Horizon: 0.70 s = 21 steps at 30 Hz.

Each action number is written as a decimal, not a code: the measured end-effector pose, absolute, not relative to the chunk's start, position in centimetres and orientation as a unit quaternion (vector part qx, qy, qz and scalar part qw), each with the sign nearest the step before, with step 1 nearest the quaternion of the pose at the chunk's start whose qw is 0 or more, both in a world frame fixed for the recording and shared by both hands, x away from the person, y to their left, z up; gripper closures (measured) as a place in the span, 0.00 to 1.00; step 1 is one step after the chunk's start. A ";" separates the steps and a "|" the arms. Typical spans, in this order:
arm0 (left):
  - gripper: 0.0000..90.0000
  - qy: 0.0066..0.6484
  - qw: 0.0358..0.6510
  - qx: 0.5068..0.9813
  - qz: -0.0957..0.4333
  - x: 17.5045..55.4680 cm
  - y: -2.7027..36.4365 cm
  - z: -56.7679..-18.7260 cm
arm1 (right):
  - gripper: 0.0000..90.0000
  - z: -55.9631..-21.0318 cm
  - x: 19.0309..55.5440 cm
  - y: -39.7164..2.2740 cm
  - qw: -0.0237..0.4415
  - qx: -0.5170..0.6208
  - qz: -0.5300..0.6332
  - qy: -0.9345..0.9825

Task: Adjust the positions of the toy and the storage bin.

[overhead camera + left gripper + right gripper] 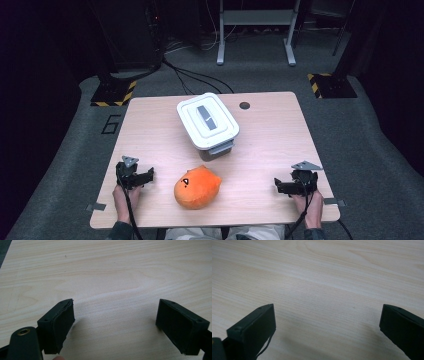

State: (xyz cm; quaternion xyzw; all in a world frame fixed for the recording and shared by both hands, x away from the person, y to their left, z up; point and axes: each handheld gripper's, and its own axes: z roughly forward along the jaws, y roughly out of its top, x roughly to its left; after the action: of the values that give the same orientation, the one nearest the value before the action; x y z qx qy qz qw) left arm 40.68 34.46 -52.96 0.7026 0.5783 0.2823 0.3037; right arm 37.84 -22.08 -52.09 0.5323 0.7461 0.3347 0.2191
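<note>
two grippers are held low over the near part of the tabletop (270, 145), one toward each near corner. the left gripper (148, 176) is kept by the person's left hand (121, 196) close to the near left corner, with its jaws pointed inward toward the middle of the near edge; in the left gripper view its jaws (115, 325) are seen standing wide apart, with nothing but bare pale wood between the black pads. the right gripper (278, 186) is kept by the right hand (311, 205) close to the near right corner, likewise pointed inward, and in the right gripper view its jaws (327, 330) are spread as far apart again, with only wood grain between them. nothing is gripped or touched by either claw. an orange plush toy (197, 187) with a small dark face mark is lying between the two grippers, near the middle of the near edge, somewhat nearer to the left gripper and apart from both. a white lidded box (207, 122) with a grey handle set in its lid is placed farther back, about the centre of the tabletop and turned at an angle to its edges; what appears to be a grey latch is seen at its near end, though it is too small to be told surely. a dark round hole (244, 105) is found by the far edge.
</note>
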 end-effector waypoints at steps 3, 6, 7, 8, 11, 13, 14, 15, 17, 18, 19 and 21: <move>0.16 0.578 0.304 0.703 0.282 40.7 34.5 -53.0 | 0.00 -51.8 37.5 -21.9 0.219 0.530 0.334 0.748; 0.16 0.578 0.304 0.703 0.283 40.7 34.4 -53.0 | 0.00 -51.2 37.0 -21.5 0.223 0.524 0.330 0.753; 0.16 0.578 0.303 0.703 0.283 40.7 34.4 -53.0 | 0.00 -51.1 36.8 -21.4 0.222 0.522 0.331 0.755; 0.16 0.578 0.303 0.703 0.283 40.7 34.4 -53.0 | 0.00 -50.9 36.7 -21.3 0.222 0.518 0.332 0.756; 0.16 0.578 0.303 0.703 0.283 40.7 34.4 -53.0 | 0.00 -50.7 36.6 -21.1 0.221 0.515 0.333 0.759; 0.16 0.578 0.303 0.703 0.283 40.6 34.4 -52.9 | 0.00 -50.5 36.4 -20.8 0.221 0.512 0.338 0.758; 0.16 0.579 0.302 0.703 0.283 40.6 34.4 -52.9 | 0.00 -50.3 36.4 -20.6 0.219 0.511 0.339 0.759; 0.16 0.579 0.302 0.703 0.283 40.6 34.4 -52.9 | 0.00 -50.2 36.3 -20.4 0.218 0.509 0.340 0.760; 0.17 0.579 0.302 0.703 0.284 40.6 34.4 -52.9 | 0.00 -50.0 36.3 -20.0 0.217 0.503 0.343 0.763; 0.16 0.579 0.302 0.703 0.283 40.6 34.4 -52.9 | 0.00 -49.9 36.2 -19.8 0.215 0.503 0.344 0.763; 0.16 0.578 0.302 0.703 0.283 40.6 34.4 -52.9 | 0.00 -49.8 36.2 -19.6 0.214 0.501 0.344 0.765; 0.16 0.579 0.302 0.703 0.284 40.6 34.4 -52.9 | 0.00 -49.6 36.2 -19.2 0.215 0.494 0.343 0.770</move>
State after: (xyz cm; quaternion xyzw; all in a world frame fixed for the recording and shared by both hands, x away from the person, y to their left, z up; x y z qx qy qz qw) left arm 40.61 34.37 -52.94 0.7026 0.5786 0.2837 0.3017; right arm 36.18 -19.20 -49.57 0.4936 0.7696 0.3433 0.2148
